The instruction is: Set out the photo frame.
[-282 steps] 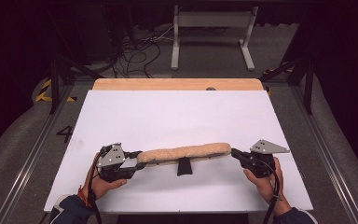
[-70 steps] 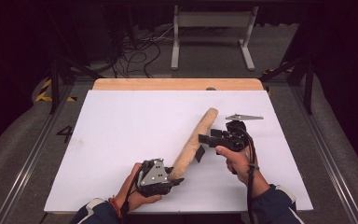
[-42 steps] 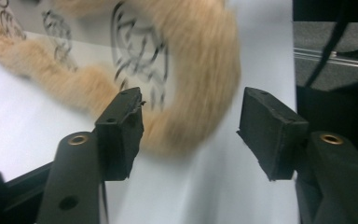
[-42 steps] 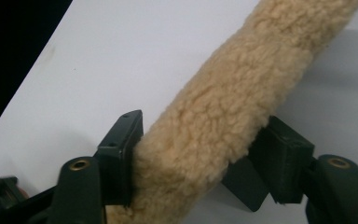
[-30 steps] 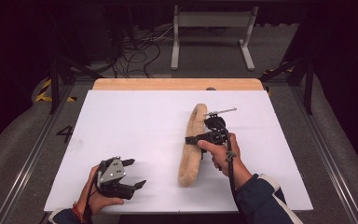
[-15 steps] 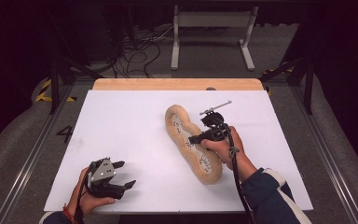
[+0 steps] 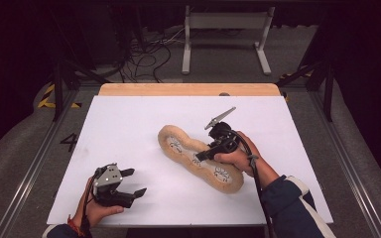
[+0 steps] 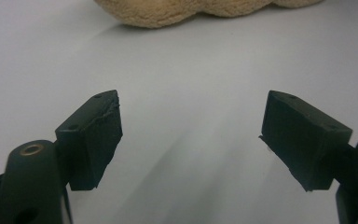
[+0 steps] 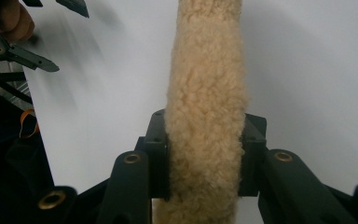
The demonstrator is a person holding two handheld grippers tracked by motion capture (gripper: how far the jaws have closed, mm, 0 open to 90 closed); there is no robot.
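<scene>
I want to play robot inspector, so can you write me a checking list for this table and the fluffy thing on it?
Surface: white tabletop with a wooden strip along its far edge.
Job's things: tan fluffy piece, long and curvy, lying flat with printed marks facing up.
Clutter: nothing seen on the white top.
Grippers: right gripper has its fingers pinching the fluffy piece at mid-length; left gripper is open near the front left, holding nothing, fingers spread wide.
Cables: one black cable runs along the right forearm; loose cables lie on the floor beyond.
Surroundings: dark room, a white stand on the floor, metal rails beside the table.
</scene>
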